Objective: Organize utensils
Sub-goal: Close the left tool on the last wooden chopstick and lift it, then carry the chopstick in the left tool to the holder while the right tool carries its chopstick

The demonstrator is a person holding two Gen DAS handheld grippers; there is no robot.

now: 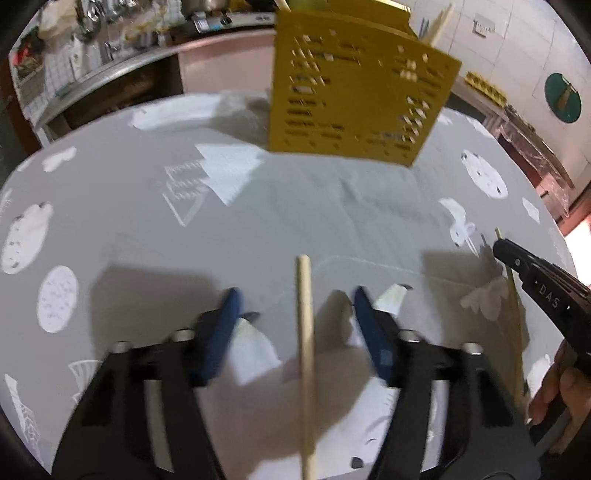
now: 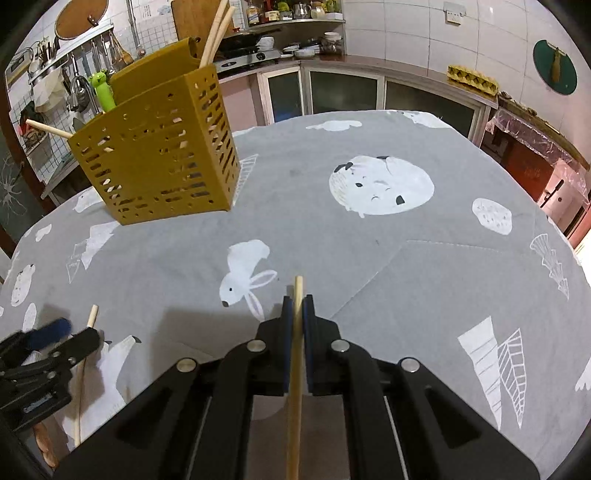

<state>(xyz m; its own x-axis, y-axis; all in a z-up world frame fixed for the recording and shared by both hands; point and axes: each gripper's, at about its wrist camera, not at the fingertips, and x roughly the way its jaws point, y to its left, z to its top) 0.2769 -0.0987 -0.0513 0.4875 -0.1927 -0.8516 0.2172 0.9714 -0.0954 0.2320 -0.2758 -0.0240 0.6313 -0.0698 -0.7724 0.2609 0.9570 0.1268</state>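
Note:
A yellow perforated utensil holder (image 1: 354,92) (image 2: 159,158) stands on the grey printed tablecloth (image 2: 369,266), with chopsticks (image 2: 216,33) and a green-handled utensil (image 2: 102,88) sticking out of it. My left gripper (image 1: 296,291) is open. A pale wooden chopstick (image 1: 305,332) runs lengthwise between its blue pads (image 1: 225,325), with a gap on each side. My right gripper (image 2: 297,300) is shut on a second chopstick (image 2: 297,291), whose tip pokes out past the pads. In the left wrist view the right gripper (image 1: 498,245) shows at the right edge; in the right wrist view the left gripper (image 2: 70,332) shows at lower left.
A person's hand (image 1: 554,391) holds the right gripper's handle. Kitchen counters with a stove (image 2: 251,55), hanging tools and shelves ring the table at the back. The cloth between the grippers and the holder carries only printed animals.

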